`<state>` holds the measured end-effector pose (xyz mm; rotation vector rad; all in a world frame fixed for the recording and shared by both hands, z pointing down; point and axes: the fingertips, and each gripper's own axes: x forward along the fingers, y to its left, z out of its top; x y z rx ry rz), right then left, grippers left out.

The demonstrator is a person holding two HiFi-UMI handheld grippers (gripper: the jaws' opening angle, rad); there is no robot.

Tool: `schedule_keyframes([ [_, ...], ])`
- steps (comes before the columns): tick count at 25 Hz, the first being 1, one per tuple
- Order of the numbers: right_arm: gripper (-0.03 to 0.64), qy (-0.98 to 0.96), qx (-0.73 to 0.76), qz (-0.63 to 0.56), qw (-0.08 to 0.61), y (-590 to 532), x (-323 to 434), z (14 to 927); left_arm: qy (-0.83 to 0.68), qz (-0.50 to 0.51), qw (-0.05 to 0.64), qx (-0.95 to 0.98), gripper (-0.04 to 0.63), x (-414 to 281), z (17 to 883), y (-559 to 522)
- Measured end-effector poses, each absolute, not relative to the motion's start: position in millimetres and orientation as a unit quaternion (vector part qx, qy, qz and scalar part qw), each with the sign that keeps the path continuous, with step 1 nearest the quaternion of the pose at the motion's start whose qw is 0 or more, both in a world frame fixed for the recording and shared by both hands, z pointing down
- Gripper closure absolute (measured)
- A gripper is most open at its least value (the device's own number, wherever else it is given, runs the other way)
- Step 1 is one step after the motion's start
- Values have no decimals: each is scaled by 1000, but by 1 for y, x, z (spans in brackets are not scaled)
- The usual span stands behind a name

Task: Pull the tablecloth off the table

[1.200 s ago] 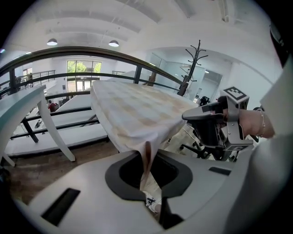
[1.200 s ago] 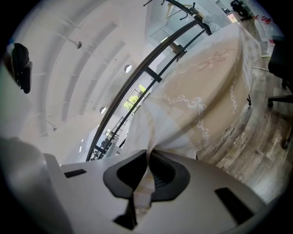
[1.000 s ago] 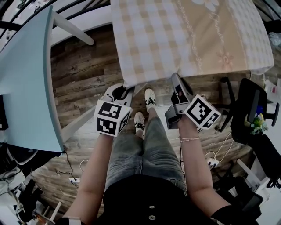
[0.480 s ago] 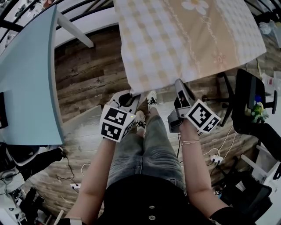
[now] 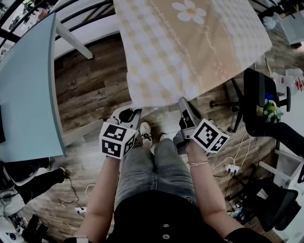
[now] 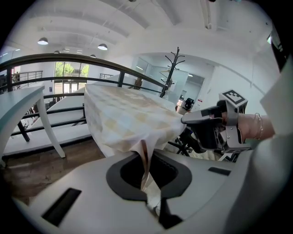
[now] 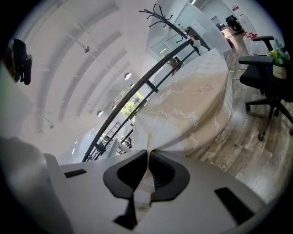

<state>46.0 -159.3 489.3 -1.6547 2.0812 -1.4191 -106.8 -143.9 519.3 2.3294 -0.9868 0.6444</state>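
Below the head camera, a person in jeans stands on a wood floor (image 5: 90, 80), facing a checked tablecloth (image 5: 190, 52) with a daisy (image 5: 189, 10) printed near its far end and a beige band running down its length. It lies spread over the table, which it hides completely, and its sides hang down.

Both tools are clamped on the cloth's near edge. The left gripper (image 5: 134, 110) bites the near left corner: its own view shows a bunched fold of fabric pinched between the black pads, rising from them to the hanging side. The right gripper (image 5: 183, 102) holds the same edge further right, and in its view the jaws are pressed together with a strip of pale cloth caught between them. From the two grips the fabric gathers into puckers and runs up onto the flat top.

Each tool carries a cube with square markers – the left cube (image 5: 115, 140) just above the person's left knee, the right cube (image 5: 209, 136) beside a wrist with a thin bracelet (image 5: 197, 163). A white shoe (image 5: 145, 132) shows between the two tools.

Off to the left stands a pale blue desk (image 5: 28, 95). On the right is a black office chair (image 5: 259, 102) with a small green and yellow thing (image 5: 269, 110) on its seat, and a white power strip (image 5: 231, 168) lies on the floor near it.
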Motion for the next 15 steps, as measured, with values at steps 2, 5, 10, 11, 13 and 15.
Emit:
schedule_keyframes([
  [2, 580, 695, -541, -470, 60, -145, 50, 488, -370, 235, 261, 860, 574, -103, 516, -137],
  [5, 580, 702, -531, -471, 61, -127, 54, 484, -382, 230, 255, 858, 574, -98, 508, -126],
  [10, 580, 719, -514, -463, 67, -104, 56, 469, -401, 221, 240, 856, 574, -95, 488, -109],
  [11, 580, 724, -512, -458, 65, -100, 57, 465, -404, 220, 237, 856, 574, -95, 484, -105],
  [13, 580, 731, -507, -452, 66, -91, 60, 458, -409, 219, 230, 855, 574, -92, 475, -95],
  [15, 580, 737, -502, -447, 71, -82, 64, 450, -416, 215, 224, 855, 574, -87, 464, -86],
])
